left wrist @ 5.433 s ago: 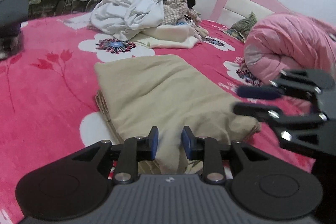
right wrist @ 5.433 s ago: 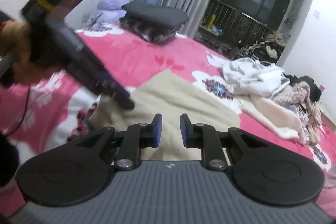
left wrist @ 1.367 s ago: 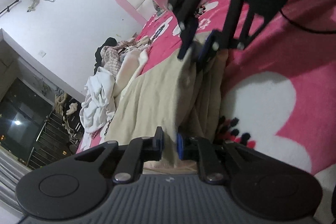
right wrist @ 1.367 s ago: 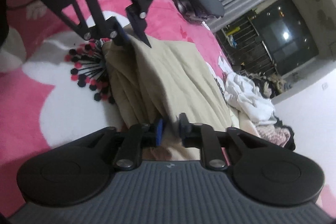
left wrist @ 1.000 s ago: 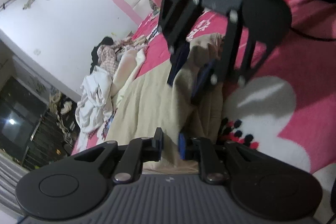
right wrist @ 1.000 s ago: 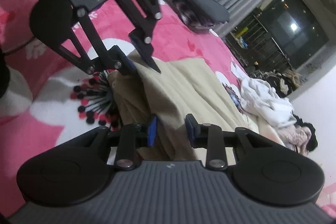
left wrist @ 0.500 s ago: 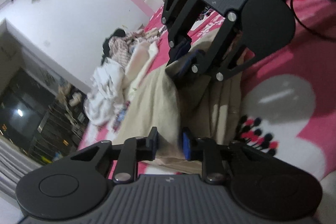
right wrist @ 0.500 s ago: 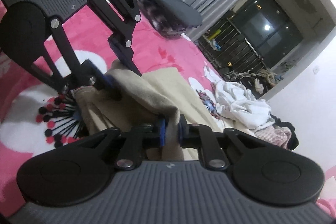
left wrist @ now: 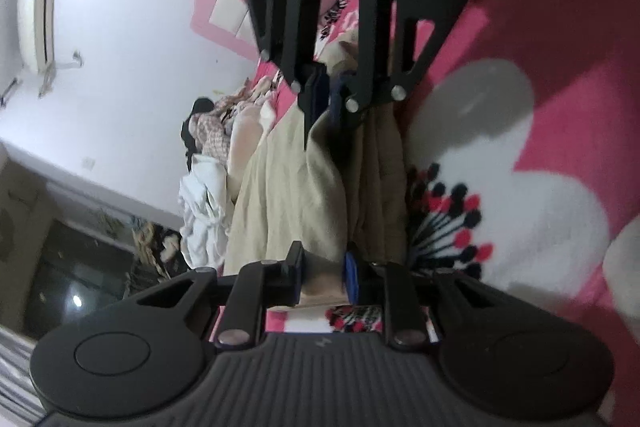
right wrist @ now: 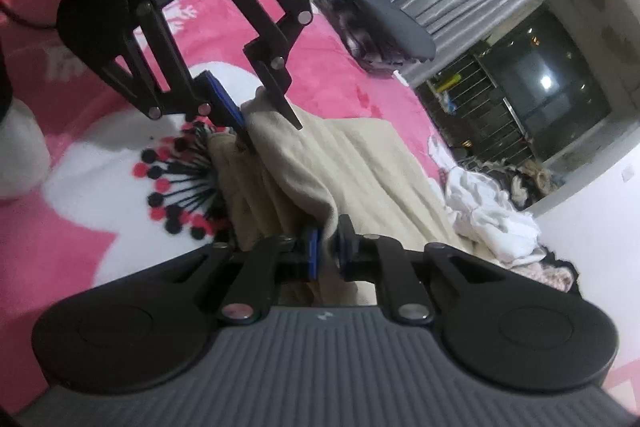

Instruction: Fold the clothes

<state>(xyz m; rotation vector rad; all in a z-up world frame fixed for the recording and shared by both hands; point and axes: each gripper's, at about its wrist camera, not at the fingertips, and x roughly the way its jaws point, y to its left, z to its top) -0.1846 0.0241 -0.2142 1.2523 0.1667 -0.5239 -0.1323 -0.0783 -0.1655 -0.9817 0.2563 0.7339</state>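
Beige cloth (right wrist: 352, 163): it lies on the pink blanket (right wrist: 340, 83), folded into a long, soft shape, with one edge pulled up off the blanket between the two grippers.
Where on the blanket: right beside the big white flower (right wrist: 120, 179) with black and red dots.
Left gripper (left wrist: 322, 273): its jaws are narrow, with a thick bunch of the beige cloth's near corner between the blue pads. In the right wrist view the left gripper (right wrist: 256, 119) pinches the far corner.
Right gripper (right wrist: 328, 251): its jaws are narrow and a thin fold of the beige cloth sits between them. They have just opened a tiny bit, with the cloth between the pads. In the left wrist view the right gripper (left wrist: 324, 99) bites the other end of that edge.
Cloth feel: soft and a bit fuzzy, with long wrinkles and stacked layers at the side by the flower.
Blanket feel: fluffy, bright pink with white flowers.
Grippers look: black, hard, with flat round parts and shiny screws.
Clothes pile (right wrist: 492, 211): white and crumpled, on the blanket past the far end of the beige cloth.
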